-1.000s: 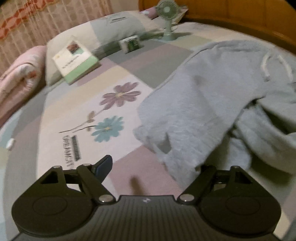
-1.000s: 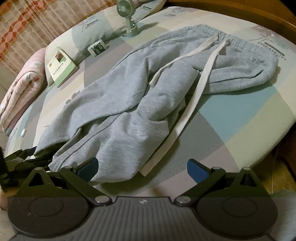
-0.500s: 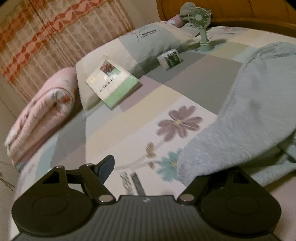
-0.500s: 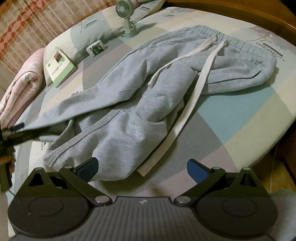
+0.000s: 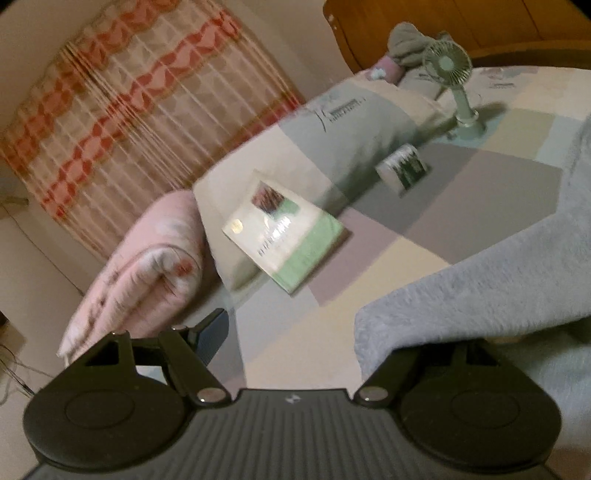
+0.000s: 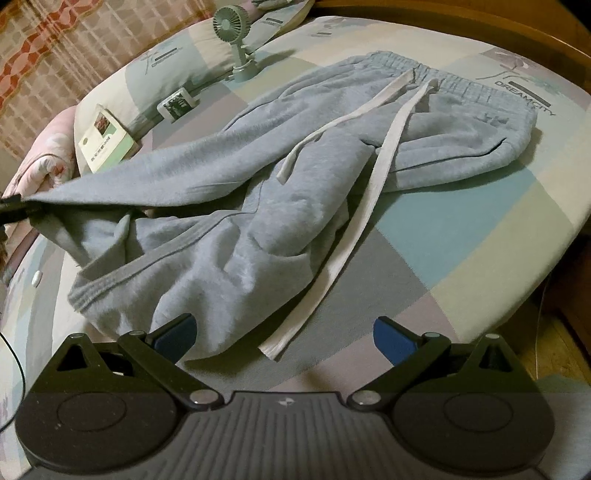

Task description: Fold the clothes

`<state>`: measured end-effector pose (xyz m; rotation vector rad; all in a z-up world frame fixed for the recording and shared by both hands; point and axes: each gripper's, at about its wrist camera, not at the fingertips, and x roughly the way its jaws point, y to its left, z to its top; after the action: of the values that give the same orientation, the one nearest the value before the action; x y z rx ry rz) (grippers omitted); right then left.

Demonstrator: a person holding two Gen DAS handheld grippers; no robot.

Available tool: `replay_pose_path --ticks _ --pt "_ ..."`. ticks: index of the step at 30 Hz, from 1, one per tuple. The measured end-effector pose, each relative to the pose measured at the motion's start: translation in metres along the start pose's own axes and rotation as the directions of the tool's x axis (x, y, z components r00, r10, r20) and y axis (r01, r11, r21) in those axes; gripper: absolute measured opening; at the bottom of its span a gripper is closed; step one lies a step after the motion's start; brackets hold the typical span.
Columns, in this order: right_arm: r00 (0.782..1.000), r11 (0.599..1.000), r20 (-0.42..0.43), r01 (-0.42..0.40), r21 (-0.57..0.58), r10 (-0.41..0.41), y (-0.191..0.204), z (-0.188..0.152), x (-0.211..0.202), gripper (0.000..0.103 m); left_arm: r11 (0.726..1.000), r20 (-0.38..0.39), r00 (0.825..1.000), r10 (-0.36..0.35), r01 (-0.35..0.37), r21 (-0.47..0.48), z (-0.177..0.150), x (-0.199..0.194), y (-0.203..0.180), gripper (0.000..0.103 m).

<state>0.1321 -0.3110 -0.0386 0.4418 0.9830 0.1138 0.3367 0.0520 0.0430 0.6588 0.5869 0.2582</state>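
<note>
Grey sweatpants point(image 6: 258, 221) with a white drawstring point(image 6: 373, 177) lie crumpled across the bed, waistband at the far right. One leg end point(image 5: 461, 295) is lifted and stretched toward my left gripper point(image 5: 295, 332). Its jaws stand wide apart: the left fingertip point(image 5: 214, 328) is bare, and the cloth drapes over the right finger, hiding it. In the right wrist view, the left gripper point(image 6: 11, 206) shows at the far left edge with the leg pulled taut to it. My right gripper point(image 6: 282, 332) is open and empty, low over the other leg's cuff point(image 6: 110, 295) and the drawstring's end.
A green-and-white book point(image 5: 284, 240), a small box point(image 5: 404, 170) and a desk fan point(image 5: 454, 85) sit near the pillows point(image 5: 351, 140). A rolled pink quilt point(image 5: 140, 266) lies at the left. The wooden headboard point(image 5: 461, 22) stands behind; the bed edge point(image 6: 535, 280) drops off at right.
My left gripper has risen and swung left, carrying the pant leg up and stretching it out. The right gripper has barely moved.
</note>
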Motion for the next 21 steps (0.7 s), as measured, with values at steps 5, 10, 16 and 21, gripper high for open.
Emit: replay_pose_path --ticks 5,10,16,21 --pt "1.0 1.0 -0.01 0.002 0.003 -0.001 0.0 0.002 0.005 0.103 0.998 0.092 0.994 -0.051 0.046 0.053 0.03 -0.016 -0.019 0.077" --pt "1.0 1.0 -0.01 0.005 0.006 -0.005 0.0 0.002 0.005 0.103 0.985 0.196 0.97 -0.145 0.121 0.126 0.061 -0.042 -0.055 0.077" --pt "1.0 1.0 -0.008 0.009 0.018 -0.009 -0.003 0.001 0.004 0.103 0.927 0.226 0.911 -0.346 0.295 0.231 0.095 -0.068 -0.11 0.077" --pt "1.0 1.0 0.001 0.013 0.027 -0.013 -0.007 -0.001 0.0 0.103 0.855 0.167 0.869 -0.466 0.393 0.338 0.101 -0.078 -0.16 0.077"
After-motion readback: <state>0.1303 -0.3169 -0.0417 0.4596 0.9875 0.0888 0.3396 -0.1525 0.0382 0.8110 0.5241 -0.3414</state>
